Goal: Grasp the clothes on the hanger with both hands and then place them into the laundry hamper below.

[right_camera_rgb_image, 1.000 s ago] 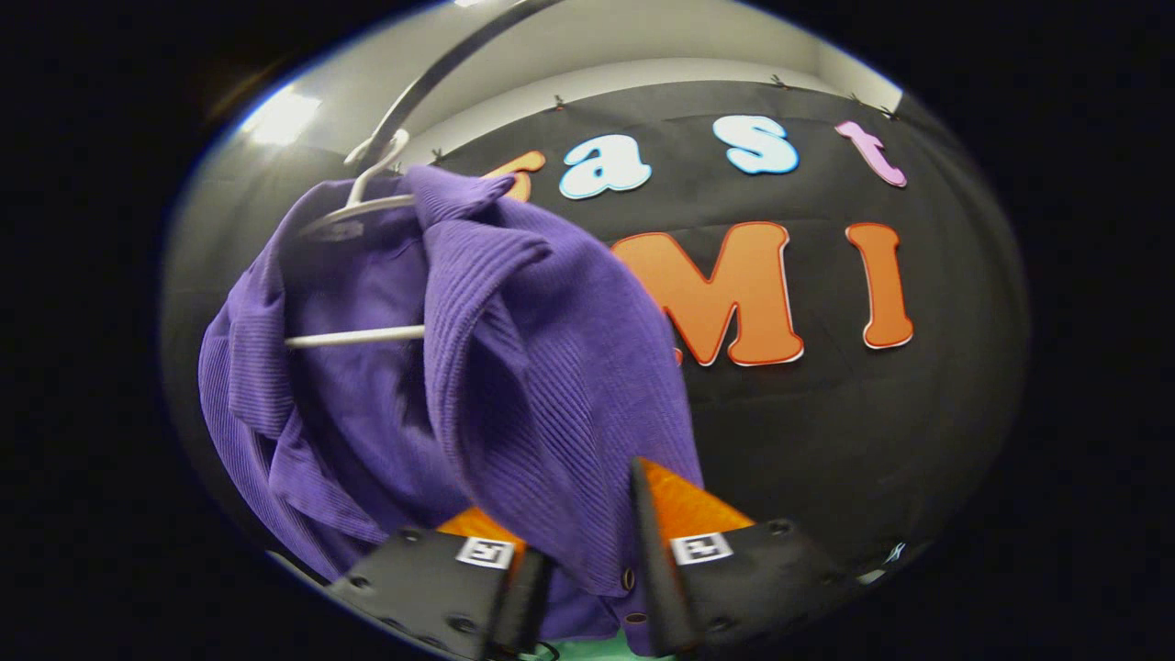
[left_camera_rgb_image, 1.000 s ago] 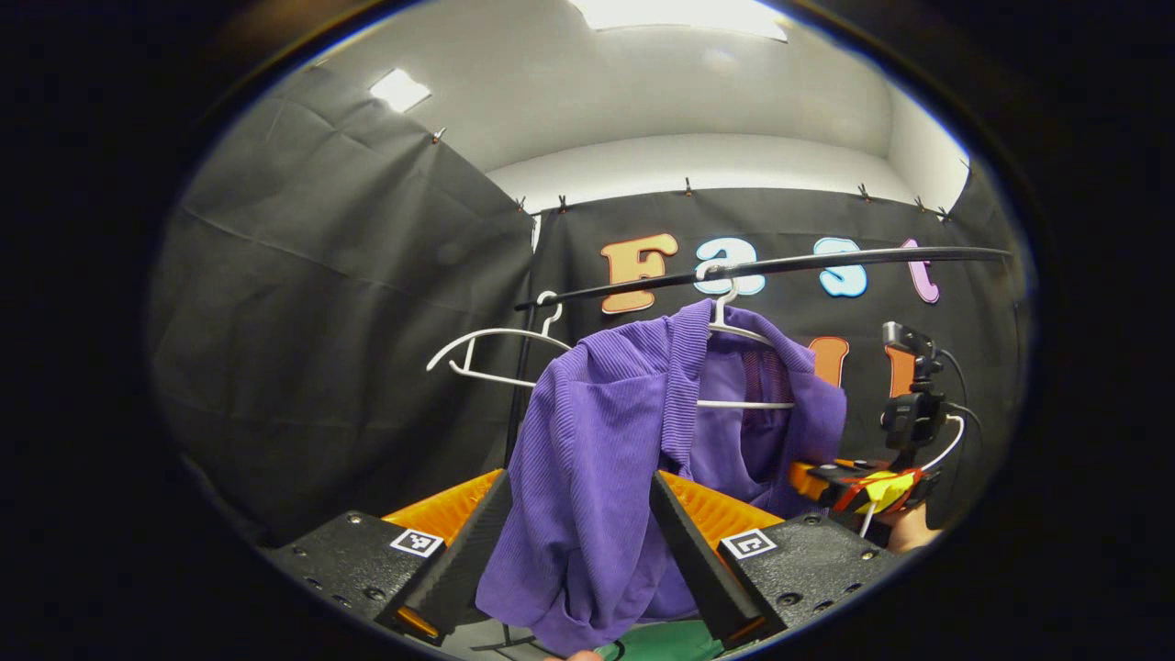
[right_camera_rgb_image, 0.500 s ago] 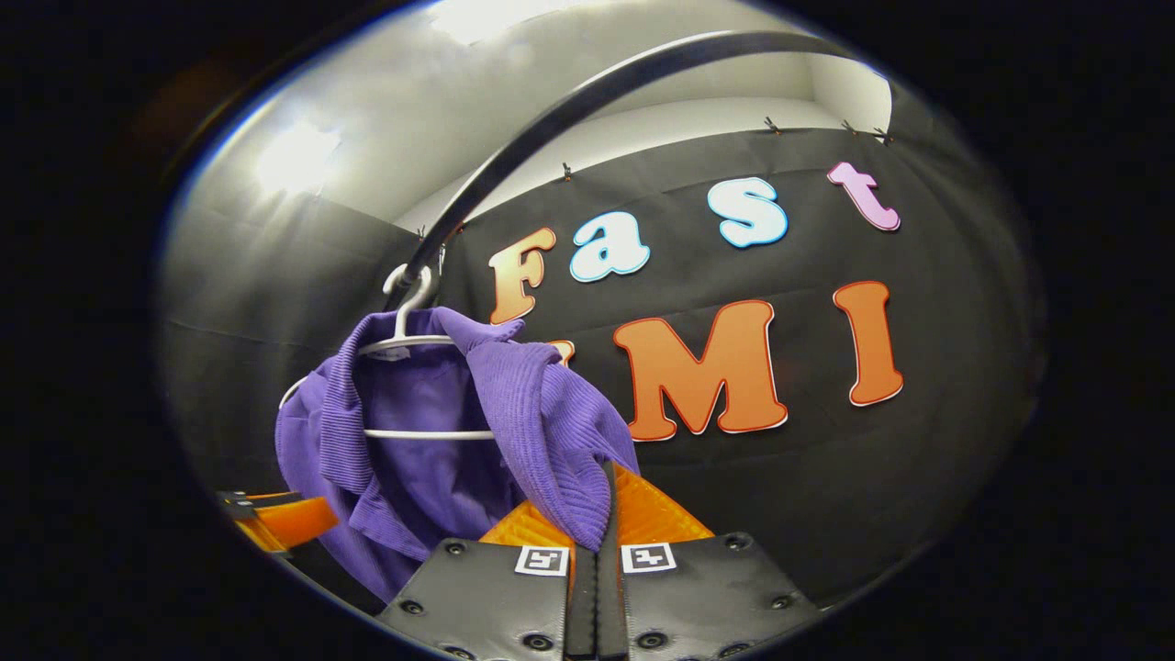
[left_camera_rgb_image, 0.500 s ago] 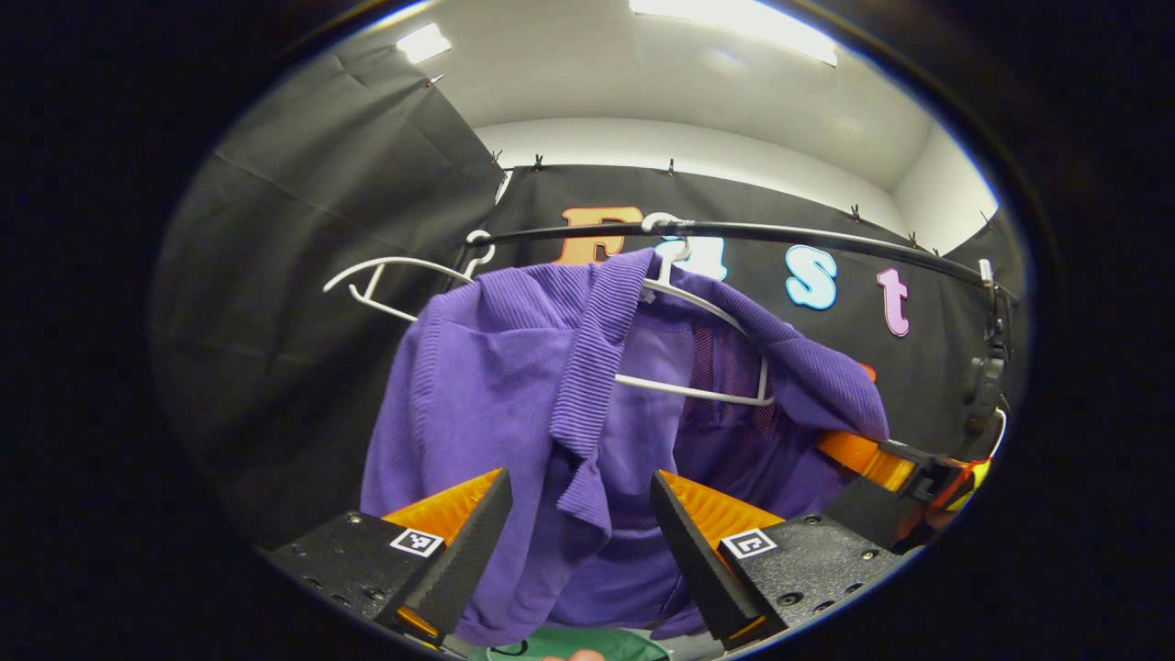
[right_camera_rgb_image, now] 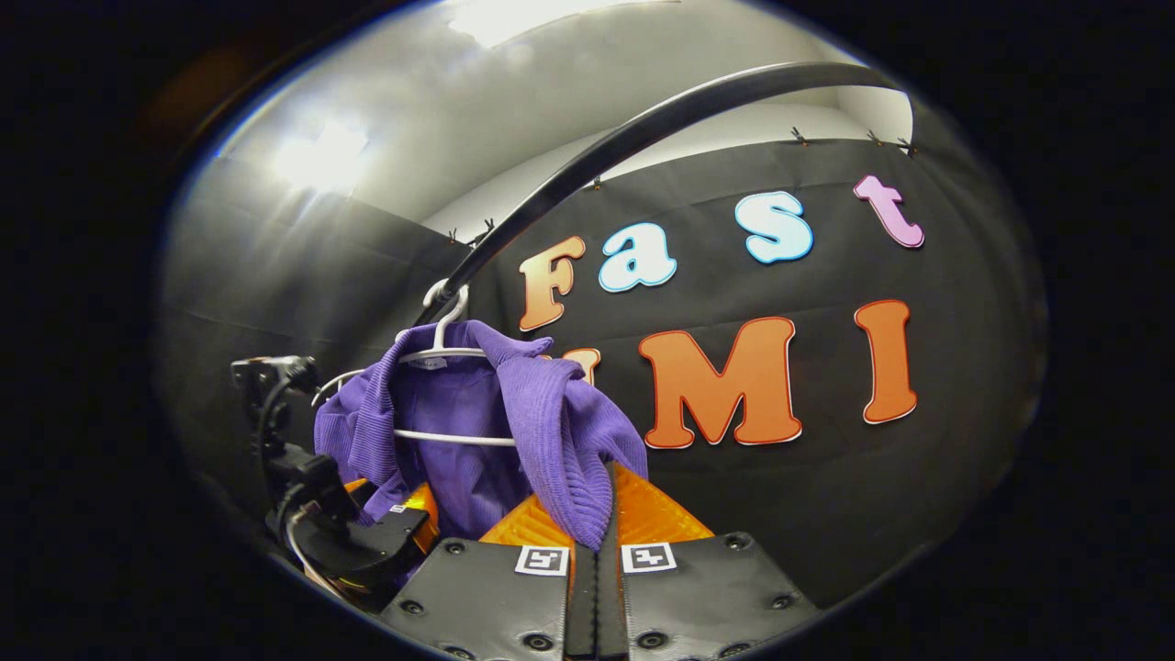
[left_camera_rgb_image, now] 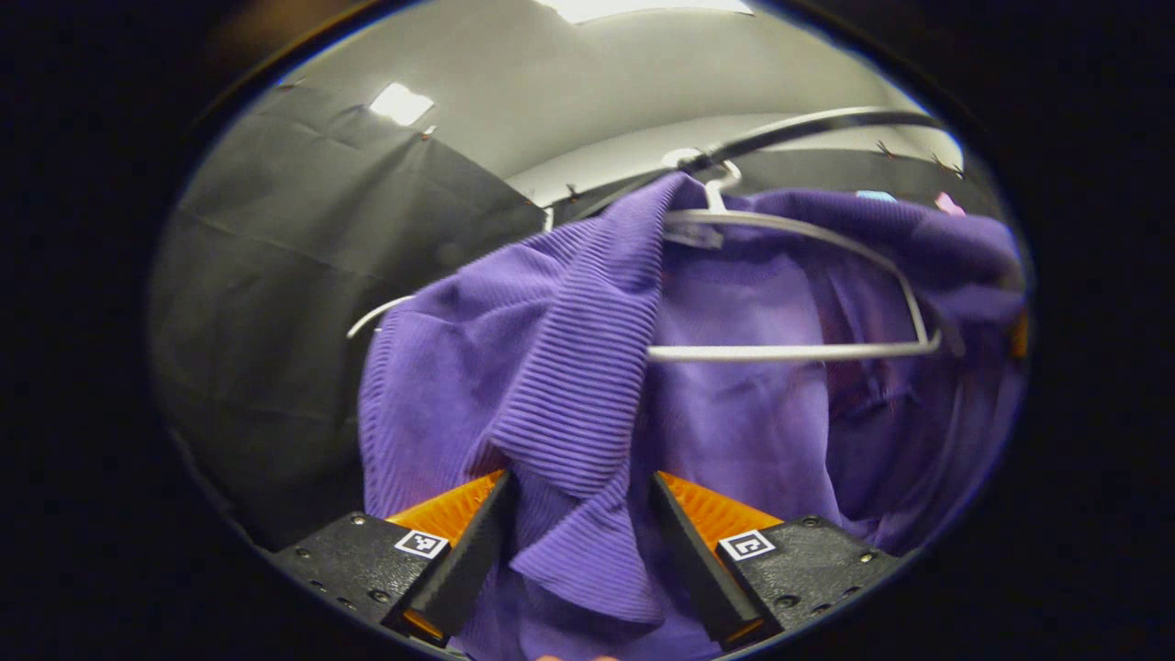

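Purple sweater [left_camera_rgb_image: 587, 367] hangs on a white hanger [left_camera_rgb_image: 799, 349], hooked over the black rail [right_camera_rgb_image: 643, 138]. Left gripper [left_camera_rgb_image: 578, 551] is spread wide; a ribbed fold of the sweater droops between its fingers, neither clearly pressing on it. Right gripper [right_camera_rgb_image: 597, 542] is clamped on the sweater's ribbed front edge, fingers together with cloth pinched between. Left gripper view is close-up: sweater's inside and hanger bar, second hanger [left_camera_rgb_image: 376, 317] peeking out behind. Right gripper view sits farther back and catches the left gripper [right_camera_rgb_image: 367, 542] low against the sweater's far side.
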Motion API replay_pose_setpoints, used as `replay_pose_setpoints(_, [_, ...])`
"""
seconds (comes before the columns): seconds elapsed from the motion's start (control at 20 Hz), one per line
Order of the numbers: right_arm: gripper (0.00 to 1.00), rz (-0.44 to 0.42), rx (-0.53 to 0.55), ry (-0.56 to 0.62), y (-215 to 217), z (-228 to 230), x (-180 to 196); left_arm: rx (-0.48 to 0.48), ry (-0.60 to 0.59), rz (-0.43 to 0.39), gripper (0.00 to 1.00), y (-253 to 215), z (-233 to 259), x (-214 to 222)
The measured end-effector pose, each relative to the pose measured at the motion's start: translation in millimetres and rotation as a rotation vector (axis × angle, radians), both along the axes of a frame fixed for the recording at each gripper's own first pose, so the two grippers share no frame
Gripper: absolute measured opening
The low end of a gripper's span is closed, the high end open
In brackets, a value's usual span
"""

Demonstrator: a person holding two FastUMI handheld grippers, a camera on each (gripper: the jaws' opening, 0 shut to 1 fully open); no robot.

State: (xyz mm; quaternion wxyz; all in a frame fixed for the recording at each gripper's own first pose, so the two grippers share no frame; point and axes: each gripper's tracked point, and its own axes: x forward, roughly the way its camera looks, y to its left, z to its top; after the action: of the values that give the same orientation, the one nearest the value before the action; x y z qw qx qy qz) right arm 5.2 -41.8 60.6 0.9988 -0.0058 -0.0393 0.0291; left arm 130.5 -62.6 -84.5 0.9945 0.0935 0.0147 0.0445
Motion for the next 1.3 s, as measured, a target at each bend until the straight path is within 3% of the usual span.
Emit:
replay_pose_setpoints(0.15, [0.08, -0.014, 0.001, -0.021, -0.5, 0.1, 0.5, 0.017, -0.035, -0.042, 0.08, 11.2, 23.0, -17.3])
replay_pose_setpoints(0.4, [0.07, -0.054, 0.005, -0.055, -10.3, -0.1, 4.1, 0.122, -0.113, 0.004, 0.13, 48.6, 96.6, -59.8])
replay_pose_setpoints(0.5, [0.07, -0.07, 0.018, -0.074, -13.7, 3.3, 5.9, 0.11, -0.144, 0.023, 0.07, 64.4, 132.3, -60.5])
replay_pose_setpoints(0.75, [0.07, -0.096, 0.077, -0.079, -25.2, 1.8, 8.6, 0.123, -0.211, 0.037, 0.07, 108.8, 194.2, -29.1])
replay_pose_setpoints(0.9, [0.08, -0.123, 0.1, -0.076, -32.7, -5.1, 13.8, 0.073, -0.205, -0.053, 0.1, 112.0, 209.4, 0.1])
replay_pose_setpoints(1.05, [0.07, -0.131, 0.103, -0.057, -38.7, -13.8, 15.6, 0.095, -0.187, -0.12, 0.1, 123.8, 220.8, 30.7])
replay_pose_setpoints(1.2, [0.07, -0.121, 0.093, -0.053, -29.9, -15.2, 16.4, 0.113, -0.094, -0.224, 0.12, 134.7, 184.6, 57.7])
replay_pose_setpoints(1.3, [0.07, -0.125, 0.079, -0.068, -28.8, -10.4, 16.3, 0.023, -0.038, -0.232, 0.1, 149.7, 154.2, 69.2])
